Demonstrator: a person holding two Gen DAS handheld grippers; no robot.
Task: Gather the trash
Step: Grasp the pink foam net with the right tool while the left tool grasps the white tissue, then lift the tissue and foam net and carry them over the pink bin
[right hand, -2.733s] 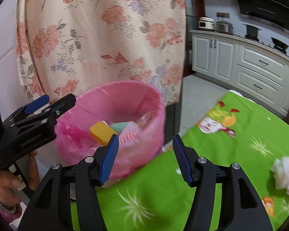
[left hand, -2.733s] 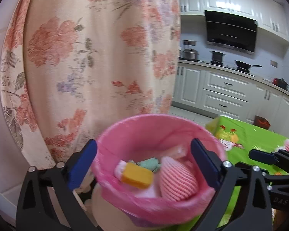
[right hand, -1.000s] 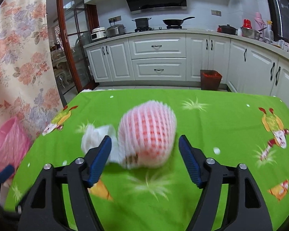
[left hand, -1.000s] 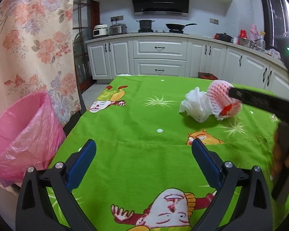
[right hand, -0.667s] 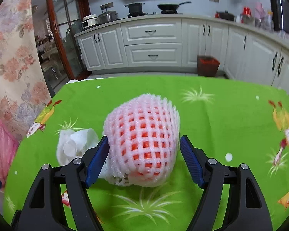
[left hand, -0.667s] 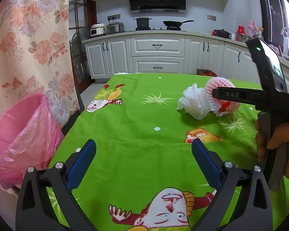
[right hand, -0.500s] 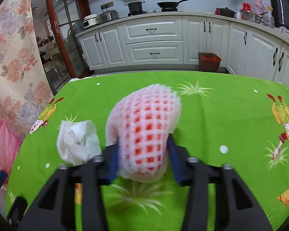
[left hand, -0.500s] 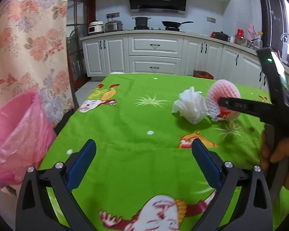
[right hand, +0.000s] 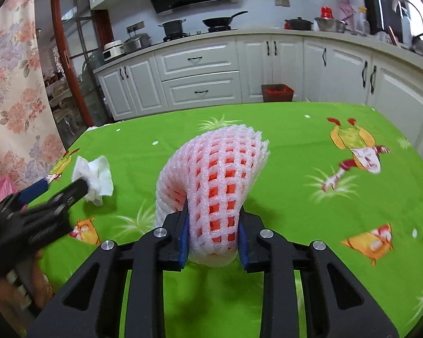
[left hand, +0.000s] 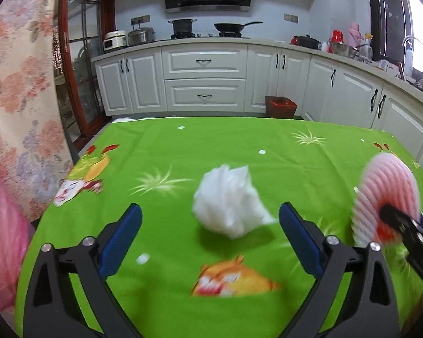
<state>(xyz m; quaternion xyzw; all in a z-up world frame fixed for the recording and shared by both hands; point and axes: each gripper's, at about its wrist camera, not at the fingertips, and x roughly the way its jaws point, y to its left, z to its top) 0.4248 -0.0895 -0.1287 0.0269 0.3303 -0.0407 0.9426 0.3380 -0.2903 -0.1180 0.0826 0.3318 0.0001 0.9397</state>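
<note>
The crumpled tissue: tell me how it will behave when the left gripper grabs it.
The crumpled tissue looks loosely wadded, so it will probably squash flat between the open left gripper fingers. It seems very light and may slide on the green tablecloth if nudged. Rolling seems unlikely.

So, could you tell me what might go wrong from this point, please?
The right gripper squeezes only the lower end of the soft pink foam net; it could slip out on the way to the pink bin bag. The open left gripper might push the loose white tissue away rather than catch it.
</note>
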